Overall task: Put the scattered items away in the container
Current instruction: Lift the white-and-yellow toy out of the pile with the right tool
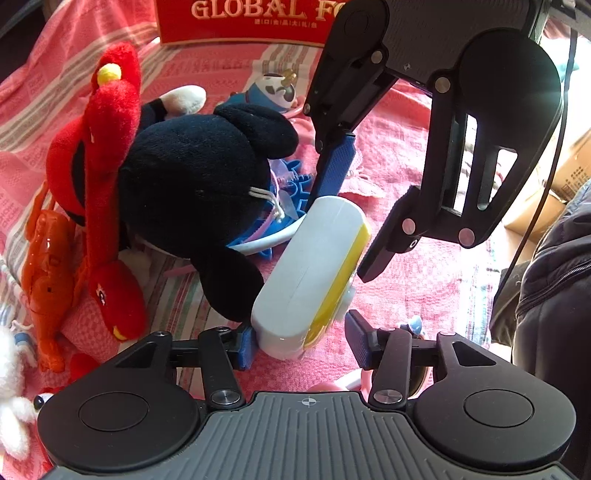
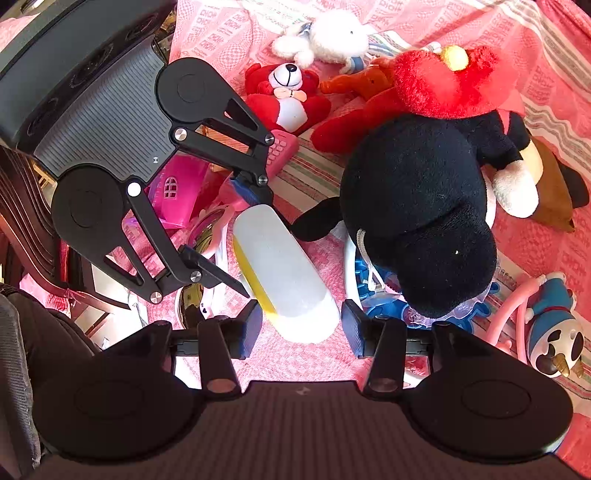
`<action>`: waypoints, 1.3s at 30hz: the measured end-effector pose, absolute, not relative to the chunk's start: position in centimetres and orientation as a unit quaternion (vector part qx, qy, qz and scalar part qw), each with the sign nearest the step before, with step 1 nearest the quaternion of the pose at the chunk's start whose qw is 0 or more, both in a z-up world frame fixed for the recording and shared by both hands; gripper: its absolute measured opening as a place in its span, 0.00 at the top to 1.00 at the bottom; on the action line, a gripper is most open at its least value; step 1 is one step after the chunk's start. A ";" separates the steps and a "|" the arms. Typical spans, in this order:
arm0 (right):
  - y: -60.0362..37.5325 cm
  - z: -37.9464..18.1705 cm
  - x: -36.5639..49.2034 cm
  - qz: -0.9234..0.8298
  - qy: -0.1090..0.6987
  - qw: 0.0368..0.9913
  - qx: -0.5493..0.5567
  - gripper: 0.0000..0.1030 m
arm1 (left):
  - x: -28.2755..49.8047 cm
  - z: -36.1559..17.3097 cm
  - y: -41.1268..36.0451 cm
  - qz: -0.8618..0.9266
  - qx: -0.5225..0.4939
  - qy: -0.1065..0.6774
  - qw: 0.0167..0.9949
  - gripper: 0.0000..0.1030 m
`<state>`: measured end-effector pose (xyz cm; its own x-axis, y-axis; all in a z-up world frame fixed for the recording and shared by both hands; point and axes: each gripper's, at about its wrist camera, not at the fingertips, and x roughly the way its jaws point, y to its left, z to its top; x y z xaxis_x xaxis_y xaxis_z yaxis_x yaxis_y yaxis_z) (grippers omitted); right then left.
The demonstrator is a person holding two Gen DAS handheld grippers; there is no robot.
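Note:
A white oblong case with a yellow band (image 1: 314,273) lies on the pink cloth, also in the right wrist view (image 2: 282,269). My left gripper (image 1: 301,343) is open around one end of it; it shows in the right wrist view (image 2: 236,236) as well. My right gripper (image 2: 301,332) is open around the other end, seen from the left wrist (image 1: 351,206). The pads look close to the case, not pressed on it. A black plush mouse (image 1: 199,192) lies right beside the case.
A red plush (image 1: 107,122), an orange lobster toy (image 1: 48,266), a blue-and-white figure (image 2: 554,332), a red bear (image 2: 288,96), a white plush (image 2: 332,37) and pink toys (image 2: 177,192) lie around. A red box (image 1: 243,22) stands at the back.

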<state>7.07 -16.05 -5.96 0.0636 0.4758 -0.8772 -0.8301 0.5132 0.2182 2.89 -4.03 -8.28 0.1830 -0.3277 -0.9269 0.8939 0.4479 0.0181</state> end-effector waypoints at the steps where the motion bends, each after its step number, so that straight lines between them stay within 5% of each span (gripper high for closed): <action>1: -15.7 -6.0 6.6 0.463 0.503 0.707 -0.181 0.49 | 2.9 -8.3 -4.0 -0.432 0.297 0.472 0.709 0.36; 8: -15.5 -6.6 5.8 0.465 0.498 0.706 -0.191 0.48 | 2.2 -8.9 -4.1 -0.431 0.307 0.477 0.701 0.41; 12: -15.6 -6.7 5.5 0.468 0.492 0.706 -0.200 0.54 | 1.8 -9.2 -4.1 -0.428 0.297 0.487 0.701 0.58; 15: -15.5 -6.7 5.6 0.467 0.490 0.708 -0.202 0.59 | 1.4 -9.1 -3.6 -0.429 0.298 0.481 0.704 0.60; 21: -15.3 -6.3 5.9 0.480 0.487 0.703 -0.198 0.44 | 0.6 -9.1 -2.6 -0.435 0.302 0.470 0.707 0.60; 27: -14.1 -5.7 5.6 0.502 0.463 0.687 -0.246 0.42 | -0.1 -9.1 -1.8 -0.443 0.311 0.458 0.705 0.61; 32: -12.4 -5.9 5.6 0.528 0.450 0.655 -0.300 0.42 | -0.2 -9.0 -1.2 -0.445 0.303 0.462 0.704 0.60; 36: -12.1 -6.1 6.1 0.542 0.462 0.627 -0.317 0.55 | -0.5 -9.1 0.1 -0.430 0.303 0.466 0.711 0.39; 39: -12.1 -7.0 6.9 0.539 0.477 0.625 -0.302 0.56 | -0.8 -9.2 1.5 -0.420 0.296 0.475 0.714 0.41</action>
<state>6.88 -12.10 -6.98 -0.0348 0.3851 -0.9222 -0.9620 0.2370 0.1353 -0.81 1.48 -9.21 0.1955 -0.3190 -0.9274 0.8812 0.4722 0.0233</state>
